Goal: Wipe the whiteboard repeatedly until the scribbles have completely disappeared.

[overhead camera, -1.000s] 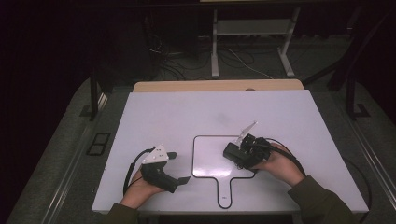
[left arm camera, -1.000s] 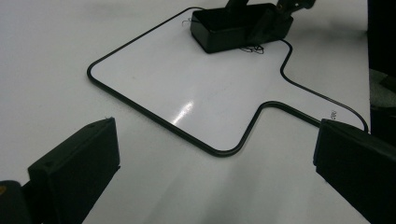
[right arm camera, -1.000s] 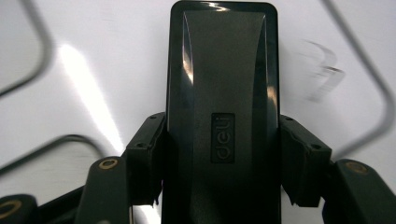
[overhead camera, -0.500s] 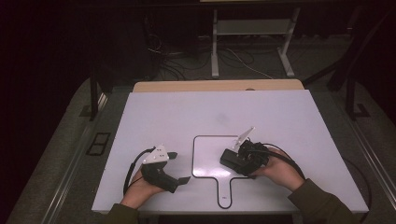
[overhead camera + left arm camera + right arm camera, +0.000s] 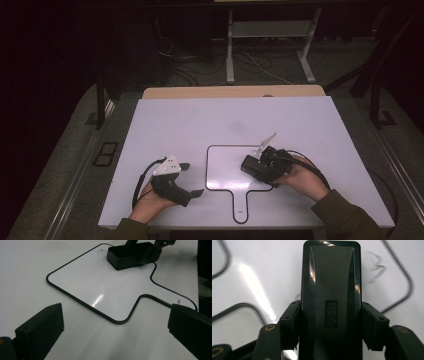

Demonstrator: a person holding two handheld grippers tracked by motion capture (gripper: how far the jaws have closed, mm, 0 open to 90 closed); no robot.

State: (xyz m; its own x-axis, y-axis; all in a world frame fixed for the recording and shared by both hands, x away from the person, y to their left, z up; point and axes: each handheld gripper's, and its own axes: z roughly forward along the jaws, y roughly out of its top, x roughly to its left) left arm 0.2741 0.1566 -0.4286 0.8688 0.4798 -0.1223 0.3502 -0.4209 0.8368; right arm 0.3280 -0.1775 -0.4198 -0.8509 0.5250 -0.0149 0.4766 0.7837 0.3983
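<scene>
The black eraser point(image 5: 331, 302) sits clamped between the two jaws of the right gripper point(image 5: 256, 167), one jaw pressed to each long side, its moulded top with the raised logo facing the right gripper view. It rests face down on the whiteboard point(image 5: 225, 170), in the right half of that board, near the board's far right corner. Seen from the left gripper view, the eraser point(image 5: 132, 255) lies flat against the glossy surface, with faint dark pen marks just beside it. In the right gripper view more such marks point(image 5: 374, 267) show on the white surface to one side of the eraser's far end.

The whiteboard is a small white paddle with a thin black rim and a short handle point(image 5: 241, 205) that points to the table's near edge. It lies flat on the table point(image 5: 200, 120), a little right of the middle of the near half.

The person's right hand point(image 5: 302, 177) grips the tool from the right, its cable looping behind it. A grey plate stands up tilted on top of this gripper.

The left gripper point(image 5: 192, 180) rests near the table's near left corner, just left of the whiteboard and apart from it. Its jaws are spread wide with nothing between them, aimed at the board. The left hand point(image 5: 150, 202) holds it low over the table.
</scene>
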